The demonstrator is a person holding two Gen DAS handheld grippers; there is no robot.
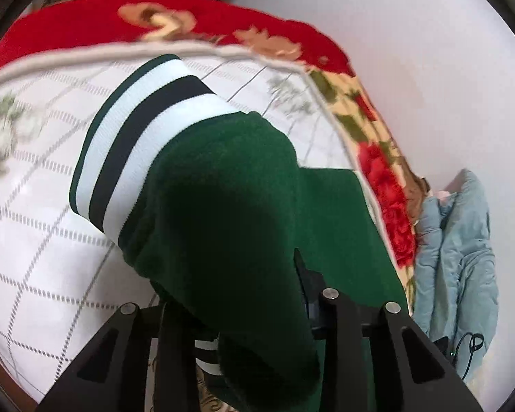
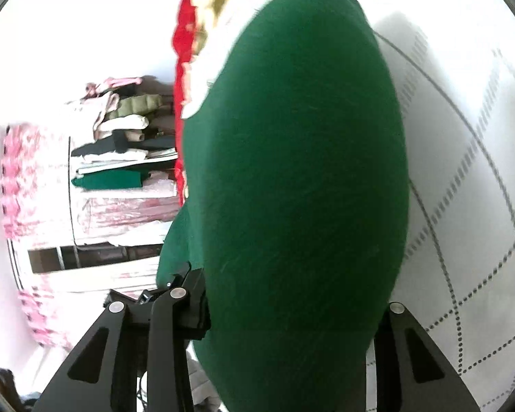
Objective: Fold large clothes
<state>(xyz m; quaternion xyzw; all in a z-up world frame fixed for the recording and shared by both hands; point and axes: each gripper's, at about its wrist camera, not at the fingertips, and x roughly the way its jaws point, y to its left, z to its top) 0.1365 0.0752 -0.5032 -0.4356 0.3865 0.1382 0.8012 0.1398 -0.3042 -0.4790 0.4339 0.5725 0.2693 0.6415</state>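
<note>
1. White gridded bedding [image 1: 44, 247] lay ahead of my tools, a red floral blanket [image 1: 86, 24] beyond it.
2. My left gripper [image 1: 243, 336] was clamped on the green sweater [image 1: 223, 199] — striped hem [image 1: 137, 144] draped forward.
3. My right gripper [image 2: 292, 326] had green cloth bulging between its fingers; I couldn't tell its grip.

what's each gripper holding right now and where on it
Both grip the green sweater: the left near its striped cuff, the right on plain green cloth; exact spots are hidden.
</note>
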